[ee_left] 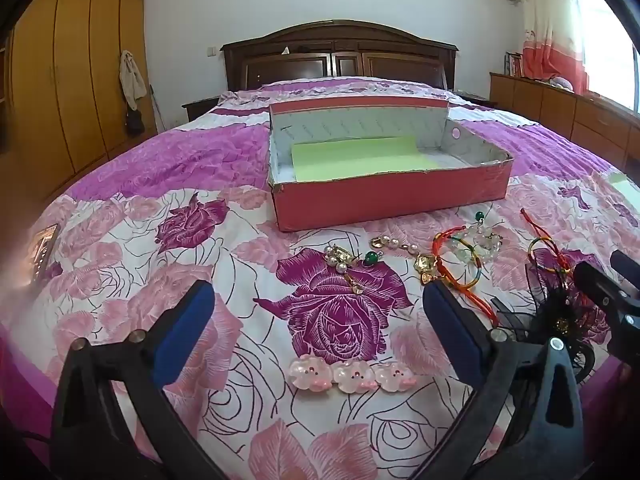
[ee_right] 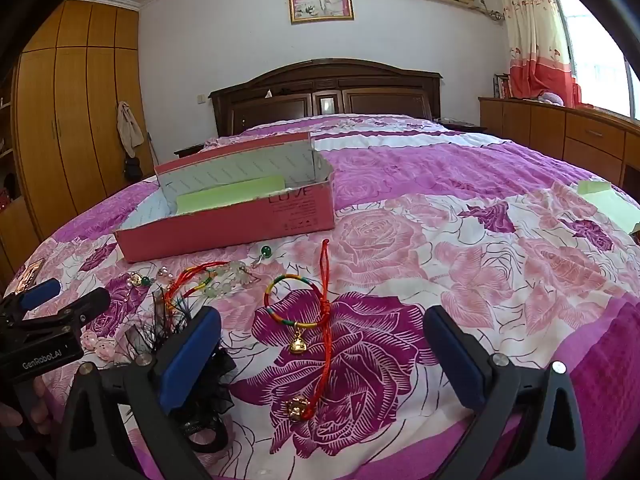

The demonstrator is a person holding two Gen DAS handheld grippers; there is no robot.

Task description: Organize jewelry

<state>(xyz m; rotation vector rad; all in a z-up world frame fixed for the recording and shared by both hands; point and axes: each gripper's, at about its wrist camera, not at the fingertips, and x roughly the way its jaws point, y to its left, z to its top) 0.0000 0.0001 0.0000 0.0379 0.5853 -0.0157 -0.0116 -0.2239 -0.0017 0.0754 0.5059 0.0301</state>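
Observation:
An open pink box with a green paper lining stands on the floral bedspread. In front of it lie pearl-and-gold earrings, a clear bead bracelet with red cord, a rainbow cord bracelet with gold charms and a pink pig hair clip. My left gripper hovers open above the bedspread, just before the pig clip and earrings. My right gripper is open too, its fingers either side of the rainbow bracelet without touching it.
A black feathered hair piece lies between the two grippers. A green sheet rests at the bed's right. A small framed object sits at the left edge. A wardrobe and a dresser flank the bed.

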